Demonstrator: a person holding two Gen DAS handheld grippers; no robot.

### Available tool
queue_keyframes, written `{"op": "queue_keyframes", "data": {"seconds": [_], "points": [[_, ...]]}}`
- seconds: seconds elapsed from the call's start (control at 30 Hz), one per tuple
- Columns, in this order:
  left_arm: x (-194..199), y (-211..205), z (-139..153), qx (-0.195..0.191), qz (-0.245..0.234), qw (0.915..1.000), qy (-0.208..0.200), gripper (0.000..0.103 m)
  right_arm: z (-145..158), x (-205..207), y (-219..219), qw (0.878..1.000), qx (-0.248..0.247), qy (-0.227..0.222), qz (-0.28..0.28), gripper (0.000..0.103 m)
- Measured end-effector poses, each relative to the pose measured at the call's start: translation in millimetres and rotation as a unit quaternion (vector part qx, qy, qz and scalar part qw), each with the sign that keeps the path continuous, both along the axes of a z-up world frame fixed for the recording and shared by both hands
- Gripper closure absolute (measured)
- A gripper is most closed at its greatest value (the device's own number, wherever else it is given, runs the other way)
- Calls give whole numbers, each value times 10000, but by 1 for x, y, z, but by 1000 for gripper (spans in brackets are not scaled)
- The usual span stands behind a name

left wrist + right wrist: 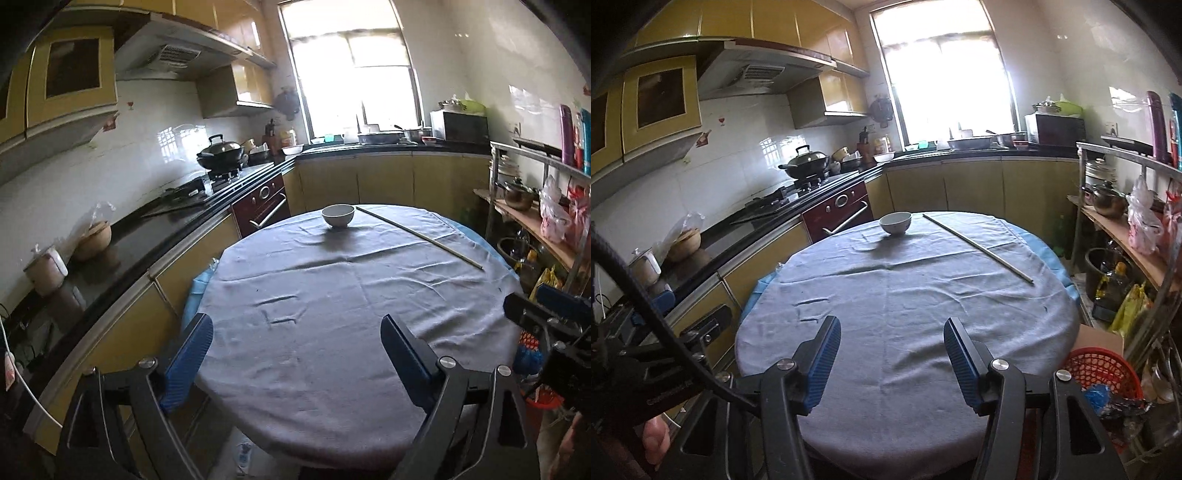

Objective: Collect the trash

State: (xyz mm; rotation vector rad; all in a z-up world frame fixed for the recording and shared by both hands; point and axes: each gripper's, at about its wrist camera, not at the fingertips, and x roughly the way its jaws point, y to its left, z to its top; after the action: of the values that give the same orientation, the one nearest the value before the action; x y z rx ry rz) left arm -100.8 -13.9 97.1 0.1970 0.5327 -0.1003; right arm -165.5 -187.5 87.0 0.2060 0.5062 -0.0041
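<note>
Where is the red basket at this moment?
In the right wrist view, the red basket stands low at the right, beside the near right edge of the table, below the metal shelf rack; it holds dark and blue scraps.

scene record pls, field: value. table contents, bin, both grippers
table: round, grey cloth
on table: white bowl at far edge; long thin stick lying flat, right of the bowl, apart from it
bin: red basket on the floor, right of table, dark and blue scraps inside
left gripper: open, empty, over near edge
right gripper: open, empty, over near edge
loose trash on table: none clearly visible
</note>
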Motion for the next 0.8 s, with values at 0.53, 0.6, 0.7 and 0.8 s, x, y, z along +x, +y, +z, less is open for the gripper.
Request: {"op": "queue_keyframes", "data": {"seconds": [0.53,0.6,0.7,0.8], "points": [[12,20,1,-149,247,9996,68,10,8,16,33,9989,-331,-93,308,41],[15,20,0,-159,269,9995,97,10,7,18,34,9989,-342,-84,315,41],[19,18,-2,-176,281,9993,142,10,6,19,32,9989,-360,-51,302,41],[22,16,-1,-161,283,9994,145,10,6,20,28,9991,-334,-49,262,41]]}}
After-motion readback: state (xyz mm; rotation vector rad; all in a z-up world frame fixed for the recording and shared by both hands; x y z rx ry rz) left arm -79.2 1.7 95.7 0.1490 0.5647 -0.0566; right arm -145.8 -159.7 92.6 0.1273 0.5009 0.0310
